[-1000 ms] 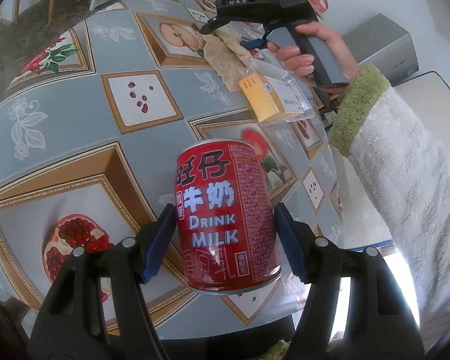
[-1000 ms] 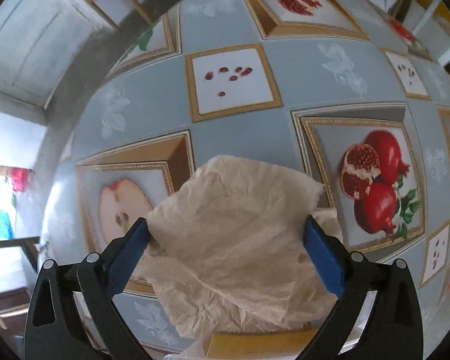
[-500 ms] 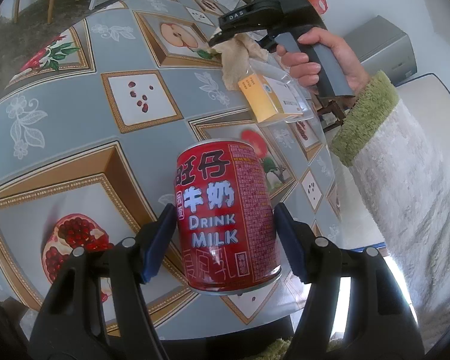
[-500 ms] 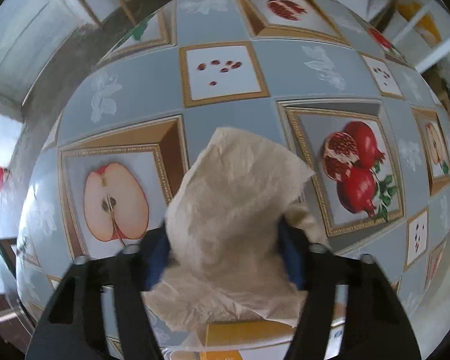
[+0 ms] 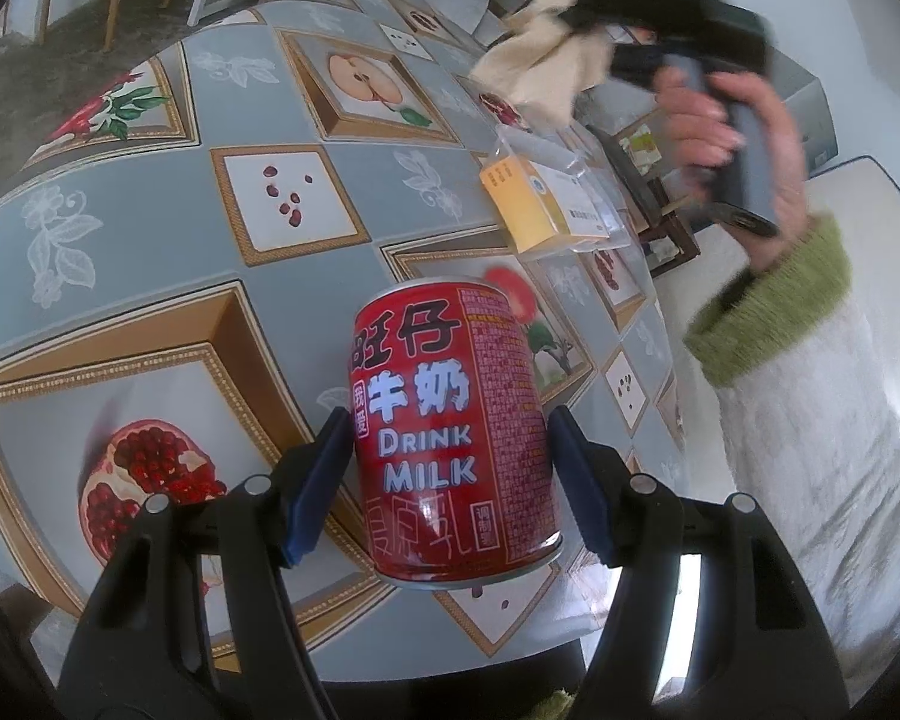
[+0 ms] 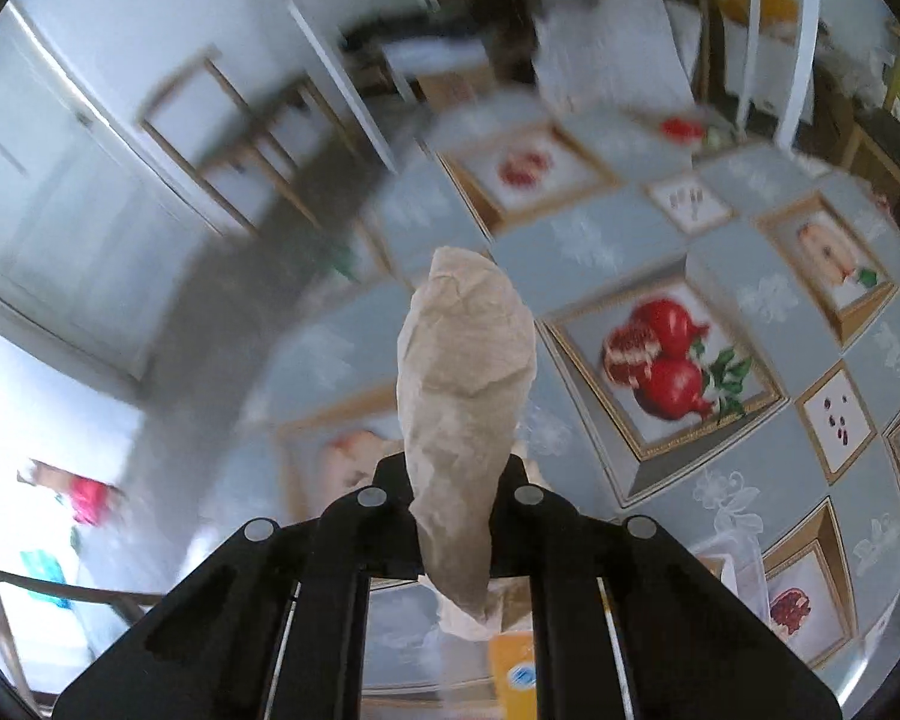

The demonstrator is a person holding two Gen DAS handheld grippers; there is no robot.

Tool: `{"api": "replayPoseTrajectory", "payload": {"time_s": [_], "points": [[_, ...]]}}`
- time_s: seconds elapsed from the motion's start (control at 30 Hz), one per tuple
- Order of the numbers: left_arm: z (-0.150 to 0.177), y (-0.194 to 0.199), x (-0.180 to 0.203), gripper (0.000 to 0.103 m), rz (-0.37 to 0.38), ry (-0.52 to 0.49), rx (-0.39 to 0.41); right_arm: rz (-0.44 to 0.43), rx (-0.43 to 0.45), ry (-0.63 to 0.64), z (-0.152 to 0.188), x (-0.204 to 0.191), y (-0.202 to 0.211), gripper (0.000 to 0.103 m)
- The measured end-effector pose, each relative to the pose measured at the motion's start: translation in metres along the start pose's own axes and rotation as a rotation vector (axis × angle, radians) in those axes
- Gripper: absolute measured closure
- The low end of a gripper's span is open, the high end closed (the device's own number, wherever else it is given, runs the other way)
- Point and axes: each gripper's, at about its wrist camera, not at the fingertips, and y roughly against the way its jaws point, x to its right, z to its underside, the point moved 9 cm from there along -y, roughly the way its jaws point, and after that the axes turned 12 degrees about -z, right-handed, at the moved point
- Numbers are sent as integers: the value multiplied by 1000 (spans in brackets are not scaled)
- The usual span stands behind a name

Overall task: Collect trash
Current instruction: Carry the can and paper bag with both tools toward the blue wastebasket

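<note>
Left wrist view: the left claw (image 5: 450,474) pinches a red milk can (image 5: 453,438), blue pads (image 5: 318,480) pressed on both its sides. The can is upright between the fingers, held above the near edge of the surface (image 5: 168,240), which wears a grey-blue cloth with fruit panels. Only this view shows the can. It also shows the person's hand (image 5: 732,132), with a green cuff, holding the right claw's handle at far right, raised off the surface, blurred. A beige crumpled paper napkin (image 5: 540,72) hangs from that claw's tip. Under it, on the far right part of the surface, lies a yellow and white box (image 5: 540,210) in clear wrap, apart from the napkin.

Right wrist view: the right claw (image 6: 450,480) is closing on the napkin (image 6: 465,396), jaws nearly pressed together with the napkin bunched between them. The napkin stands up out of the claw in a tall twisted wad, and a loose end hangs below the fingers. It is clear of the surface (image 6: 600,240). This view is motion-blurred and shows room parts the other does not: a white door at left and wooden chair legs at far. The yellow box (image 6: 513,672) peeks out at the bottom edge, directly under the claw. The can and the left claw do not show here.
</note>
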Motion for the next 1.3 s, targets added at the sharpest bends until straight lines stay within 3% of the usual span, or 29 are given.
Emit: {"api": "replayPoseTrajectory", "payload": {"time_s": [0.23,0.5,0.73,0.9,1.03,1.2,1.3], "points": [[-1,8,-7,40,2,38,28,-136,105,33,22,-39,70,92],[-10,38,-1,40,22,47,115,-150,126,37,88,-42,123,92],[-18,61,28,40,54,-4,169,-127,215,-47,143,-11,185,92],[-21,73,74,40,107,-97,188,-50,343,-144,183,34,256,92],[-18,71,130,40,185,-194,166,63,497,-242,232,82,340,92],[2,52,227,40,312,-348,60,214,670,-421,325,154,430,92],[22,31,280,40,343,-436,-15,272,707,-537,378,191,450,92]]}}
